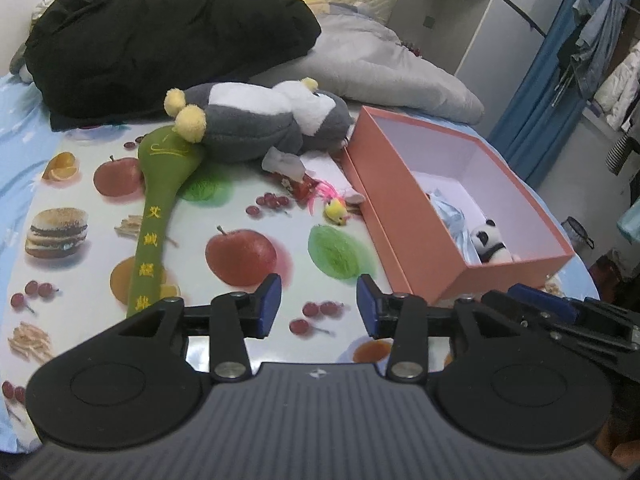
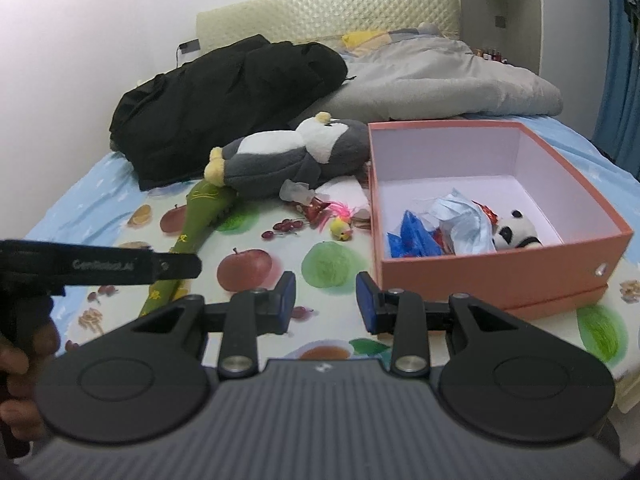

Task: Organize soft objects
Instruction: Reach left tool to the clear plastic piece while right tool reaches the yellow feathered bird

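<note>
While empty, both tongs [image 1: 319, 306] [image 2: 326, 302] apart.

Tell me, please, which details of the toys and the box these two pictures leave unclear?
- Panda plush: left wrist view, lower body hidden by the pink box wall.
- Blue bag: seen only in the right wrist view; the box wall hides it in the other.
- Green plush hammer: handle end hidden behind the left gripper.
- Small items beside the yellow bird toy: too small and blurred to identify in either view.
</note>
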Action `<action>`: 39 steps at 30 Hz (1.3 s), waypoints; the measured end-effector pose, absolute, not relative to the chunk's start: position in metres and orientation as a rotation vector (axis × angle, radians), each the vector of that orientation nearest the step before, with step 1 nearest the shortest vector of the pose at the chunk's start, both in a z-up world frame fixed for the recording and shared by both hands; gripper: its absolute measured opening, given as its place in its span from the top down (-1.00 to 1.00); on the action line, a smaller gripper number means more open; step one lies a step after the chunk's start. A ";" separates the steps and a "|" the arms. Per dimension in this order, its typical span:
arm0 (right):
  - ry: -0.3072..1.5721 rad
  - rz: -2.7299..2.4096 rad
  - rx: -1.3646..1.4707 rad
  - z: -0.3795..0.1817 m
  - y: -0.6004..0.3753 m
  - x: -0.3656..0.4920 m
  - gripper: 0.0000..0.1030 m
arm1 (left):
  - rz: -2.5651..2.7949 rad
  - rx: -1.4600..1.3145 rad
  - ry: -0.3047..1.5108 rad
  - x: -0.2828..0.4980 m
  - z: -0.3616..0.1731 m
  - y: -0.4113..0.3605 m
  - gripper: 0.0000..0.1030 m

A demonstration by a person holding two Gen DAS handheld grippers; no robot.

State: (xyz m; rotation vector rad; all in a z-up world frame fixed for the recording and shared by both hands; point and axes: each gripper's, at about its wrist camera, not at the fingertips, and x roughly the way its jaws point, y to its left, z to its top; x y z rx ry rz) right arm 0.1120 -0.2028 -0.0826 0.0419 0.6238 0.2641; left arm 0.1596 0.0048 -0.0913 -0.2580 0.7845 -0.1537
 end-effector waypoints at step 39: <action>0.662 0.139 -0.334 -0.211 -0.091 0.335 0.31 | -0.078 -0.601 0.754 0.434 -0.222 0.046 0.03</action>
